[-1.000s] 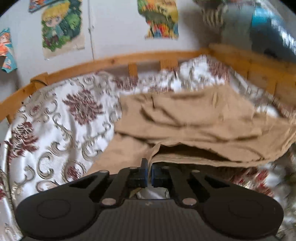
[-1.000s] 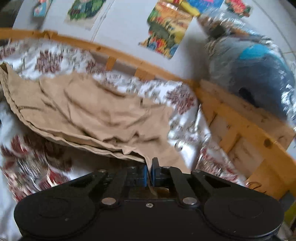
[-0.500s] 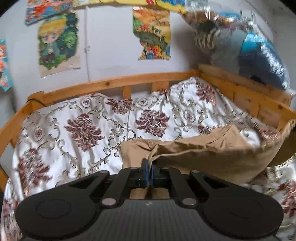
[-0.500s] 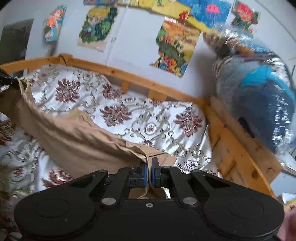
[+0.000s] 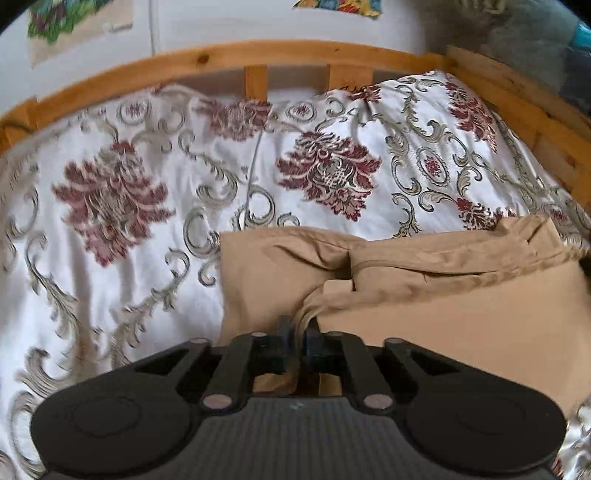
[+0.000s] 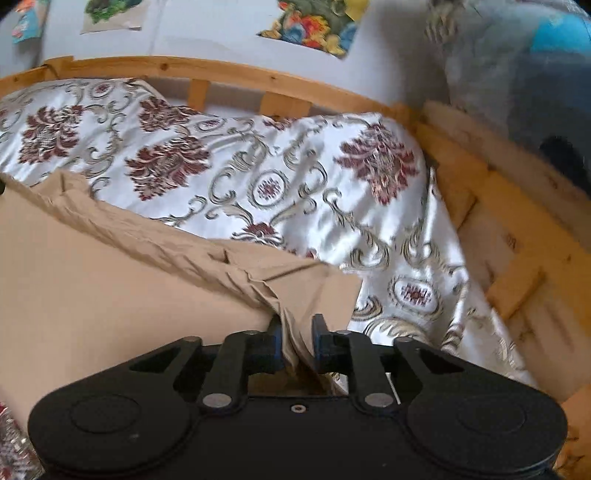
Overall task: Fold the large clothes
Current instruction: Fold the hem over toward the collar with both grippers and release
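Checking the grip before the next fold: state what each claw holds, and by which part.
Left claw pinches the tan garment at a bunched edge; right claw has a fold of its edge between slightly parted fingers.

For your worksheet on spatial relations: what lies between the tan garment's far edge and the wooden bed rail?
Only the floral bedspread lies between the tan garment and the wooden bed rail; the left wrist view shows it.

A home bedroom: a wooden bed frame [image 5: 229, 55] runs across the top of the frame, a flowered bedspread [image 5: 147, 184] fills the middle, and cartoon posters [image 6: 310, 22] hang on the wall above.
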Action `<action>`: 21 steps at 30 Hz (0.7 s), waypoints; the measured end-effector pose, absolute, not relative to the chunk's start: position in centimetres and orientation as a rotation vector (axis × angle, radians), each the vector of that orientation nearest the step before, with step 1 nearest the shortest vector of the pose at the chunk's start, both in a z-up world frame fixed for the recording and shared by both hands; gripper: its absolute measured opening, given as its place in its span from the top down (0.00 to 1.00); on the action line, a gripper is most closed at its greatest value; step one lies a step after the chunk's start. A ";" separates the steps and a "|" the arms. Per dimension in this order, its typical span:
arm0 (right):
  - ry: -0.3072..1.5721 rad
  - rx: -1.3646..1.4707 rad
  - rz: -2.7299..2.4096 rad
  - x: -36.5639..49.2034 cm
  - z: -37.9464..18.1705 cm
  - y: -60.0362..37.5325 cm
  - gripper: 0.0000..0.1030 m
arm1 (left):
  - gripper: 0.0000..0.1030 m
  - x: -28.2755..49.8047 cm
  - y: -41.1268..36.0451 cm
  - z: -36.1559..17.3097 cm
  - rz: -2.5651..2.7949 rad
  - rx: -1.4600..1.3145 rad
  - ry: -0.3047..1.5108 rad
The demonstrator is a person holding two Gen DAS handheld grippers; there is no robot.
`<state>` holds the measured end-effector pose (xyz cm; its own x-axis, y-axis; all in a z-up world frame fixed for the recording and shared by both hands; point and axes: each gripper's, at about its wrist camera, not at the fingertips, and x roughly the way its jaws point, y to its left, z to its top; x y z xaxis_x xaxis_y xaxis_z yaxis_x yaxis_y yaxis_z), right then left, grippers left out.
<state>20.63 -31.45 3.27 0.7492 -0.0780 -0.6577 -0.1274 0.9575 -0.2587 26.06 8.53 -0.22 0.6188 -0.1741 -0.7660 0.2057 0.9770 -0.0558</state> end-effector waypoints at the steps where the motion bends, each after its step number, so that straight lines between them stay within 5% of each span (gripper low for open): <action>1: 0.723 -0.270 0.024 20.5 3.0 -32.0 0.71 | 0.71 26.0 8.9 -0.4 -0.217 0.007 0.881; 3: 0.689 -0.208 0.038 19.9 3.3 -33.0 0.50 | 0.17 25.8 10.1 -0.2 -0.219 -0.064 0.857; 4: 0.655 -0.176 0.040 19.2 3.7 -33.8 0.41 | 0.12 25.5 10.9 0.0 -0.205 -0.094 0.825; 6: 0.587 -0.110 0.051 17.6 4.9 -35.2 0.17 | 0.10 24.7 12.4 0.7 -0.180 -0.130 0.778; 11: 0.512 0.009 0.014 13.8 6.5 -37.8 0.07 | 0.04 22.4 17.0 2.7 -0.147 -0.230 0.725; 16: 0.576 0.004 -0.080 11.6 4.7 -37.8 0.11 | 0.03 19.7 20.4 2.5 -0.082 -0.268 0.757; 21: 0.650 0.030 -0.202 11.6 1.8 -37.6 0.31 | 0.09 19.7 21.0 -0.5 -0.016 -0.253 0.809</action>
<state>11.55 -37.63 1.80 0.7772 -0.1775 -0.6037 0.1959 0.9800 -0.0359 19.66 21.04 -0.51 0.6920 -0.1104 -0.7134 -0.0825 0.9696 -0.2302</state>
